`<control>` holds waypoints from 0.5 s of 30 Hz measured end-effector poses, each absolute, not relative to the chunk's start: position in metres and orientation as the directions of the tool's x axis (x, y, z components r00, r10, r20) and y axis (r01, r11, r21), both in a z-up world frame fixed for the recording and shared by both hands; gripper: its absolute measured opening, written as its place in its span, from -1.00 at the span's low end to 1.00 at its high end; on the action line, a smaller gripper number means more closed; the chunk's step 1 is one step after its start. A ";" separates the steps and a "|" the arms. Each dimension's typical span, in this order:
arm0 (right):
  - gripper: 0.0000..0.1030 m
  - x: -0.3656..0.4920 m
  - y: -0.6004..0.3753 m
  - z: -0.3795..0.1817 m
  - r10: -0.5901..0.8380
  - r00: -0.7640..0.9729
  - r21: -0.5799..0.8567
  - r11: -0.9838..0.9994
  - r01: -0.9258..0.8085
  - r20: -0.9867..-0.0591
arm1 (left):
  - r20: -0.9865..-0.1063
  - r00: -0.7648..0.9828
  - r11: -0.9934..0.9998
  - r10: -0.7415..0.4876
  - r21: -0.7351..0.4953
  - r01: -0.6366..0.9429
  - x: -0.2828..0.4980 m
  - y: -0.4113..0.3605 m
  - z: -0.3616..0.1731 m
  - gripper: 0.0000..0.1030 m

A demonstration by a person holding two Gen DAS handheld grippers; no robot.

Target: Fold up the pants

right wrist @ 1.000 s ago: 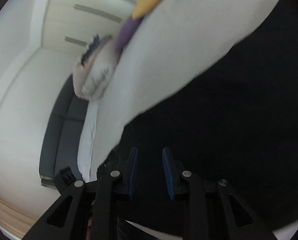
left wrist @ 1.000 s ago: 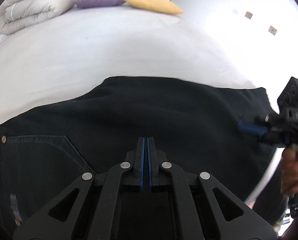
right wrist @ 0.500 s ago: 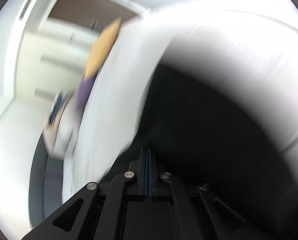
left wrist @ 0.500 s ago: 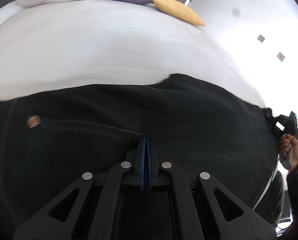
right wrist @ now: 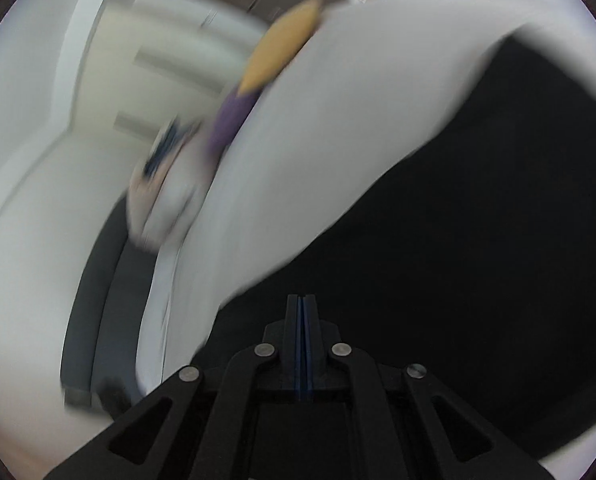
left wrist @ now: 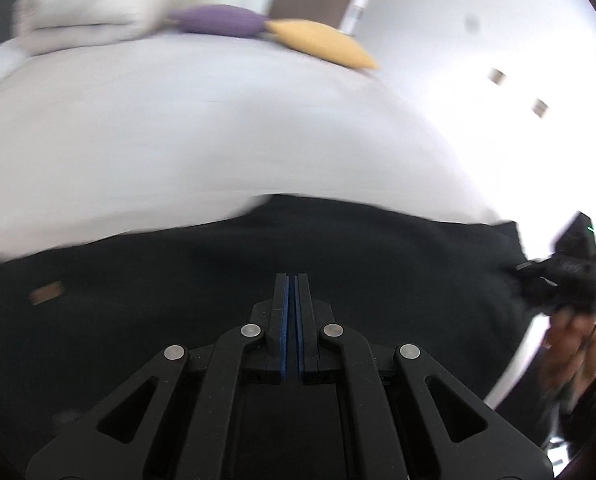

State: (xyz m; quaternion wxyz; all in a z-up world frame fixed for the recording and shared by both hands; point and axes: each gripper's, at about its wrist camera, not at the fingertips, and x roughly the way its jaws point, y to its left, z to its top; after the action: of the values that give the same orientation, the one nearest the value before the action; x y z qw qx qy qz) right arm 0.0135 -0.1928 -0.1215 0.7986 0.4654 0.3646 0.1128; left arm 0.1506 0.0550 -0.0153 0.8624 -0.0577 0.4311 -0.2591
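Observation:
The black pants lie spread across the near part of a white bed. My left gripper is shut with the dark cloth around its tips, near the pants' near edge. My right gripper is shut at the pants' edge; it also shows in the left wrist view at the pants' right end, held by a hand. Both views are blurred, so the pinched cloth itself is hard to make out.
A purple pillow, a yellow pillow and a folded pale duvet sit at the bed's far end. A dark sofa stands beyond the bed. A white wall rises at the right.
My right gripper has closed from open onto the pants' edge. Both grippers have moved with the cloth, and the far fold edge of the pants has shifted on the bed.

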 end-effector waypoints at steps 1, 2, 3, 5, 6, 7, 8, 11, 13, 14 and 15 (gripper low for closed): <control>-0.94 0.031 -0.170 -0.125 0.567 0.673 0.833 0.536 0.137 -0.475 | -0.712 0.475 0.844 -0.517 -0.332 0.422 0.158 0.034 -0.018 -0.97; -0.94 0.047 -0.155 -0.130 0.602 0.643 0.839 0.529 0.124 -0.474 | -0.717 0.453 0.831 -0.529 -0.331 0.447 0.168 0.015 -0.023 -0.97; -0.94 0.058 -0.143 -0.135 0.627 0.619 0.843 0.526 0.112 -0.473 | -0.729 0.438 0.829 -0.526 -0.326 0.453 0.176 0.006 -0.030 -0.96; -0.94 0.082 -0.139 -0.153 0.628 0.588 0.830 0.539 0.143 -0.510 | -0.758 0.393 0.831 -0.520 -0.344 0.437 0.196 -0.007 -0.051 -0.97; -0.94 0.090 -0.146 -0.165 0.624 0.584 0.831 0.528 0.176 -0.520 | -0.768 0.377 0.833 -0.518 -0.354 0.425 0.205 -0.007 -0.062 -0.97; -0.95 0.093 -0.155 -0.175 0.617 0.592 0.839 0.500 0.214 -0.519 | -0.752 0.365 0.818 -0.549 -0.392 0.422 0.211 0.000 -0.070 -0.97; -1.00 0.085 -0.166 -0.185 0.605 0.615 0.852 0.464 0.244 -0.506 | -0.730 0.352 0.797 -0.587 -0.443 0.411 0.216 0.007 -0.074 -0.97; -1.00 0.073 -0.215 -0.196 0.541 0.703 0.881 0.369 0.295 -0.462 | -0.660 0.333 0.738 -0.674 -0.588 0.331 0.233 0.034 -0.085 -0.97; -1.00 0.071 -0.251 -0.198 0.467 0.762 0.888 0.327 0.324 -0.450 | -0.648 0.344 0.734 -0.679 -0.607 0.306 0.239 0.054 -0.086 -0.97; -1.00 0.072 -0.256 -0.196 0.436 0.782 0.889 0.316 0.330 -0.445 | -0.653 0.351 0.741 -0.671 -0.598 0.305 0.238 0.063 -0.085 -0.97; -1.00 0.064 -0.275 -0.194 0.398 0.802 0.888 0.310 0.340 -0.446 | -0.656 0.354 0.745 -0.667 -0.591 0.309 0.238 0.069 -0.083 -0.97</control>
State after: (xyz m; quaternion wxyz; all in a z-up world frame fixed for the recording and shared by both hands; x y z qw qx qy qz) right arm 0.0639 -0.2747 -0.1938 0.7459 0.5871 0.3141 0.0196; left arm 0.2380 0.0695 -0.0826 0.8014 -0.1865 0.4800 -0.3044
